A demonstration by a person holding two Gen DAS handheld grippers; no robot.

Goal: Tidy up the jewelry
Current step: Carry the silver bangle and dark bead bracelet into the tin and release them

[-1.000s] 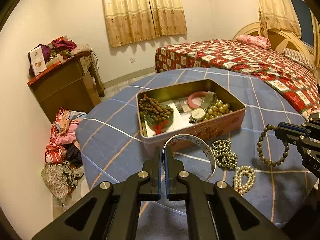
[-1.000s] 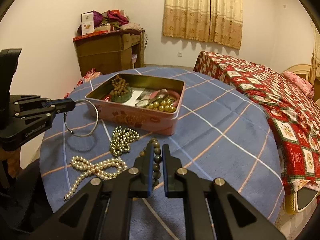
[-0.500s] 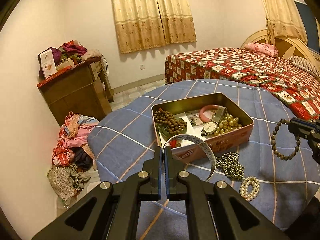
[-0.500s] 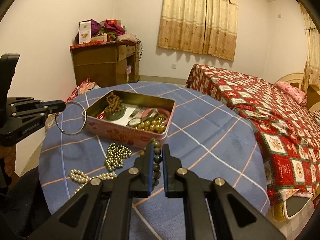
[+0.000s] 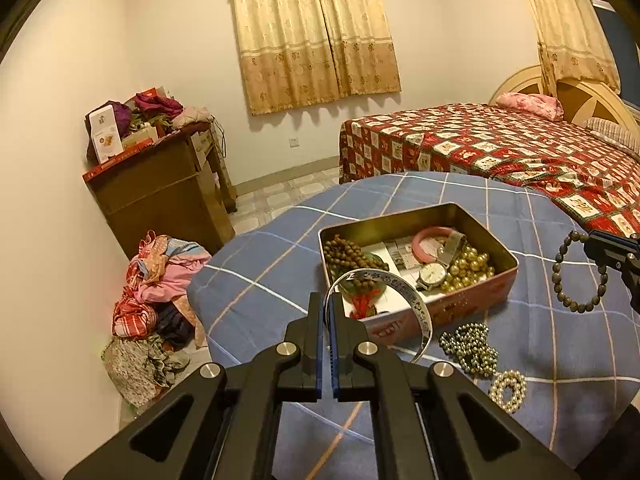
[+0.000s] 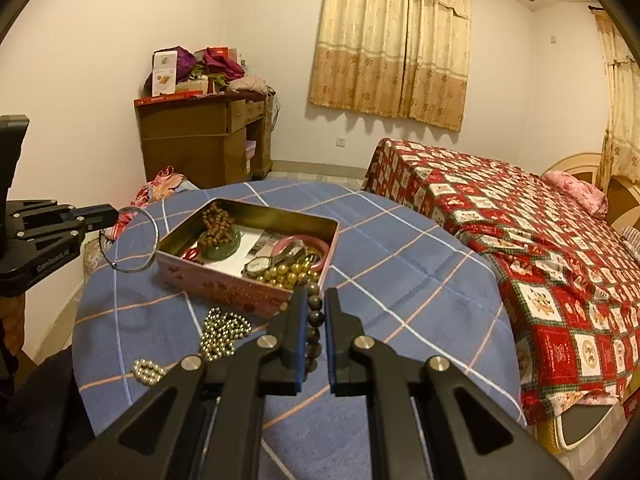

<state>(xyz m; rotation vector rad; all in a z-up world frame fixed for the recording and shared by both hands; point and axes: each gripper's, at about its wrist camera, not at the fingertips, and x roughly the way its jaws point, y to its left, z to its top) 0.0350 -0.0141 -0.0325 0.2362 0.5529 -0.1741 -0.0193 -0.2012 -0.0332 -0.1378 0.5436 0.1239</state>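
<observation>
An open pink tin box (image 5: 460, 308) (image 6: 224, 288) sits on the blue checked tablecloth and holds brown beads, a pink bangle, a watch and gold beads. My left gripper (image 5: 328, 300) (image 6: 110, 214) is shut on a silver bangle (image 5: 420, 308) (image 6: 154, 236), which hangs in the air just in front of the box's near left corner. My right gripper (image 6: 313, 296) (image 5: 596, 242) is shut on a dark bead bracelet (image 6: 315, 318) (image 5: 576, 306), held above the cloth to the right of the box. A grey-green bead necklace (image 5: 472, 348) (image 6: 224, 332) and a pearl bracelet (image 5: 508, 390) (image 6: 148, 370) lie on the cloth.
The round table's edge (image 5: 208, 320) drops off at the left above a heap of clothes (image 5: 156, 296) on the floor. A wooden cabinet (image 5: 160, 200) stands by the wall. A bed with a red patterned cover (image 6: 540, 260) lies to the right.
Both grippers have risen a little above the table, the bangle and the bead bracelet going up with them. Neither grip has changed.
</observation>
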